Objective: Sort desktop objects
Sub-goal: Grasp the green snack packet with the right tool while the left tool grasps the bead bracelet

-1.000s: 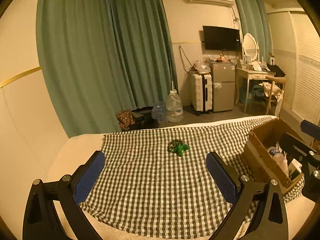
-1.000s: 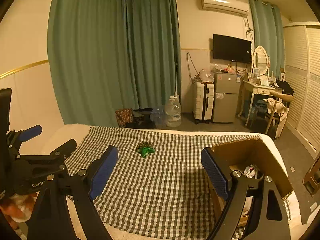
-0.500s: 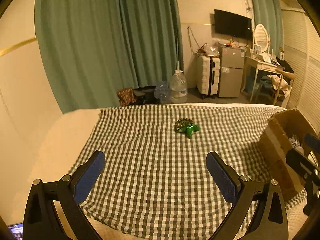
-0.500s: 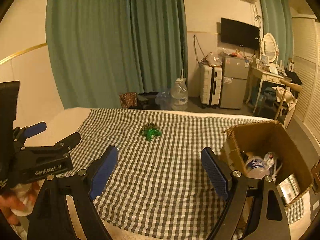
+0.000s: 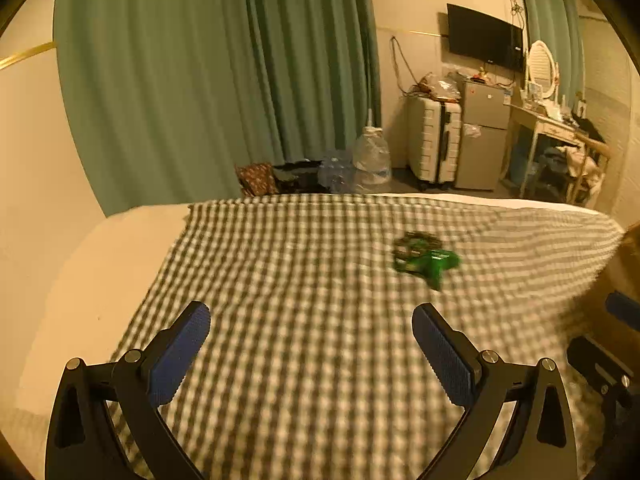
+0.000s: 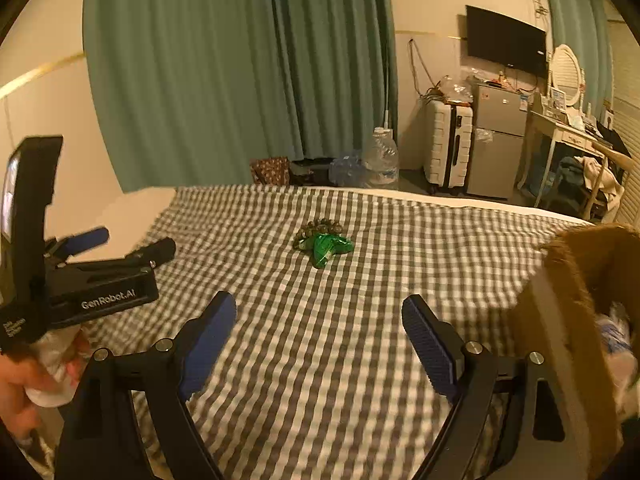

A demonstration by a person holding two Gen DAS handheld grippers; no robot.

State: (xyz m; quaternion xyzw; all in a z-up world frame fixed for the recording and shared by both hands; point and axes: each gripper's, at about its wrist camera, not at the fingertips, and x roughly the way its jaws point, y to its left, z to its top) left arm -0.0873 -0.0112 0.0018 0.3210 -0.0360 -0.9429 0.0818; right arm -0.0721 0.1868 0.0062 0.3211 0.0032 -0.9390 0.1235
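A small green toy [image 5: 434,264] [image 6: 326,246] lies on a ring of dark beads [image 6: 318,228] in the middle of the checked cloth [image 5: 304,300] [image 6: 360,280]. My left gripper [image 5: 312,340] hangs open over the cloth, short of the toy and a little to its left, with nothing between its blue pads [image 5: 180,352]. My right gripper [image 6: 318,330] is open too, empty, short of the toy. The left gripper [image 6: 116,250] also shows at the left of the right wrist view, held by a hand [image 6: 24,384].
A brown cardboard box [image 6: 576,320] with several items inside stands at the cloth's right edge. Bare cream bed surface [image 5: 100,272] lies left of the cloth. Beyond the bed are green curtains [image 5: 224,80], water bottles [image 5: 370,160], a white suitcase [image 5: 434,144] and a small fridge [image 5: 480,136].
Both grippers have come down and forward over the cloth. The toy now looks larger and nearer in both views, and the box has slid toward the right edge.
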